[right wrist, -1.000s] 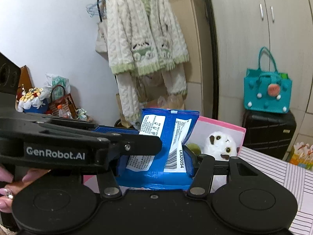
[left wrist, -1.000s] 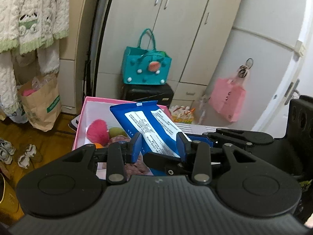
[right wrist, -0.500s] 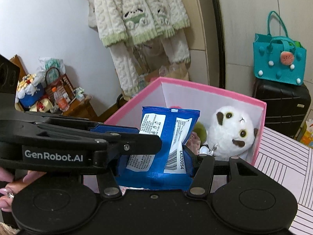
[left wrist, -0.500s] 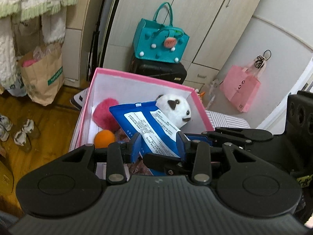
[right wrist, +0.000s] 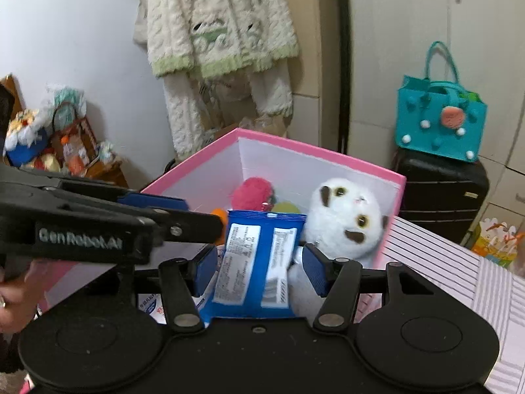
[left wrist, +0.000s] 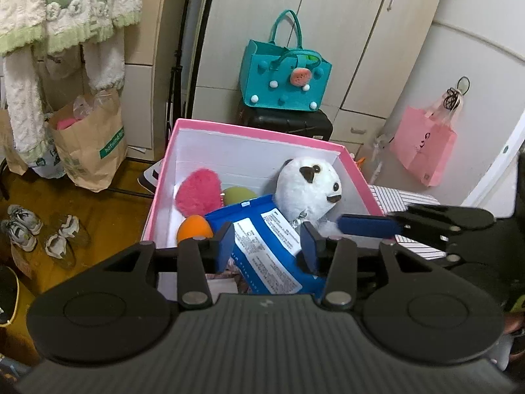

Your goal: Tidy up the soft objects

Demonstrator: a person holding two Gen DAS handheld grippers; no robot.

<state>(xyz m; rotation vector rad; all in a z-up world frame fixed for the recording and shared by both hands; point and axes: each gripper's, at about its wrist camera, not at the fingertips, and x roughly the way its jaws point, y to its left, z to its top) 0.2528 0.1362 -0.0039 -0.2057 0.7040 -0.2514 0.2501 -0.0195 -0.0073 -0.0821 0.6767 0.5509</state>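
My left tongs [left wrist: 267,241] are opening: a moment ago they pinched the blue packet [left wrist: 262,246], now both pads stand clear of it, though it sits between them. My right tongs [right wrist: 257,267] look parted too, with gaps either side of the packet, so I judge nothing grips it. Both hands have come down, and the packet now leans inside the pink box [left wrist: 259,131], near side, against the white plush [left wrist: 308,187]. I reckon this drop is as good as done.
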